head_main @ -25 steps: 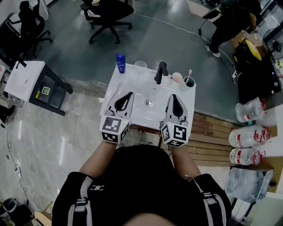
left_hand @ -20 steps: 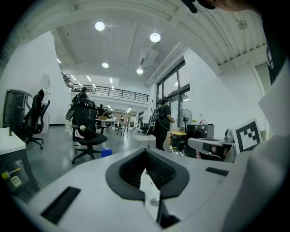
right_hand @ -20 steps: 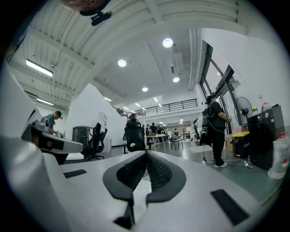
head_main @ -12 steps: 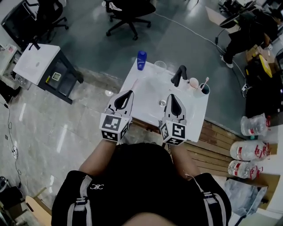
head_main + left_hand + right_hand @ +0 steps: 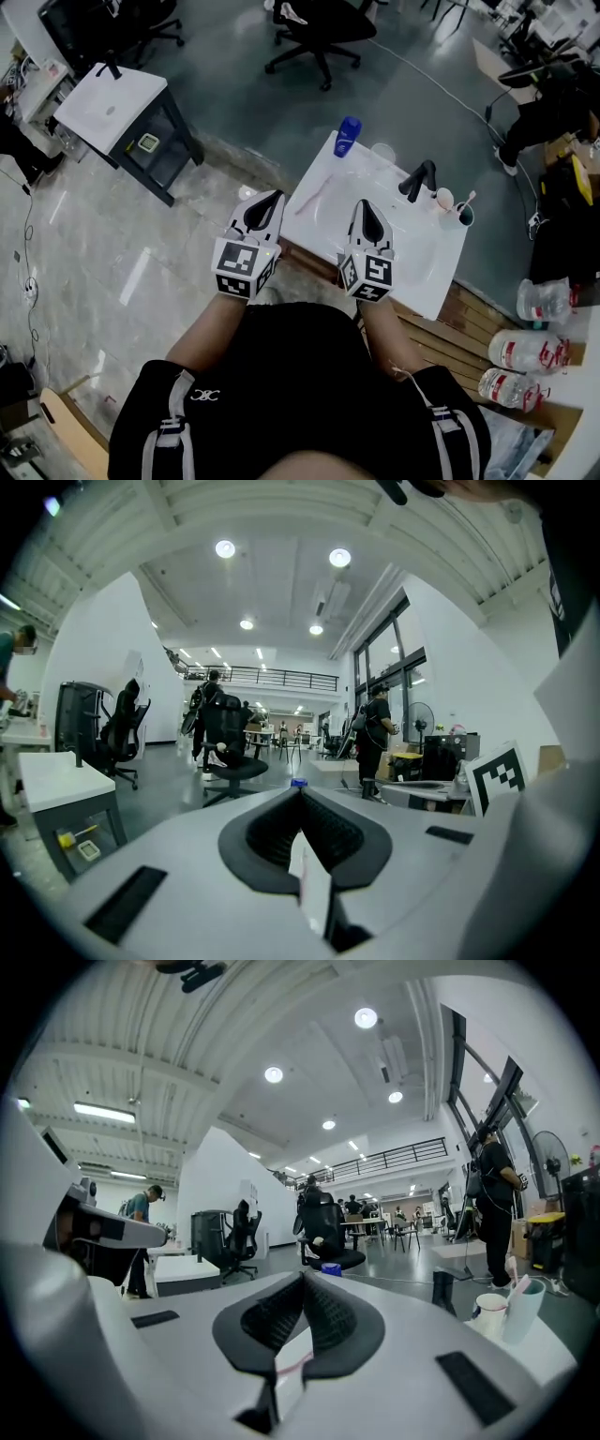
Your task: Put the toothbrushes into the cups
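Your left claw (image 5: 273,196) and right claw (image 5: 364,204) are both pinched fully together with nothing between the tips; each gripper view shows its own dark pads meeting. Only the head view shows the loose pale toothbrush (image 5: 312,194) lying flat on the white desk with a sink basin (image 5: 422,255), left of the basin and between your 2 claws. Neither gripper view catches it. The right gripper view gives a side look the head view cannot: the black faucet (image 5: 442,1290), the pale round cup (image 5: 489,1310) and, touching it, the teal plastic cup (image 5: 525,1312) with a 2nd toothbrush (image 5: 514,1284) standing tilted inside. From above, those 2 cups (image 5: 444,198) (image 5: 463,216) sit at the desk's far right corner. The blue plastic bottle (image 5: 348,136) is near a clear plastic cup (image 5: 382,152) at the far edge. The left gripper view shows only the bottle's cap (image 5: 298,783) above its tips. Compared with 1 second ago, the desk sits further right in the head view. Your left claw now hangs over the floor beside the desk's left edge.
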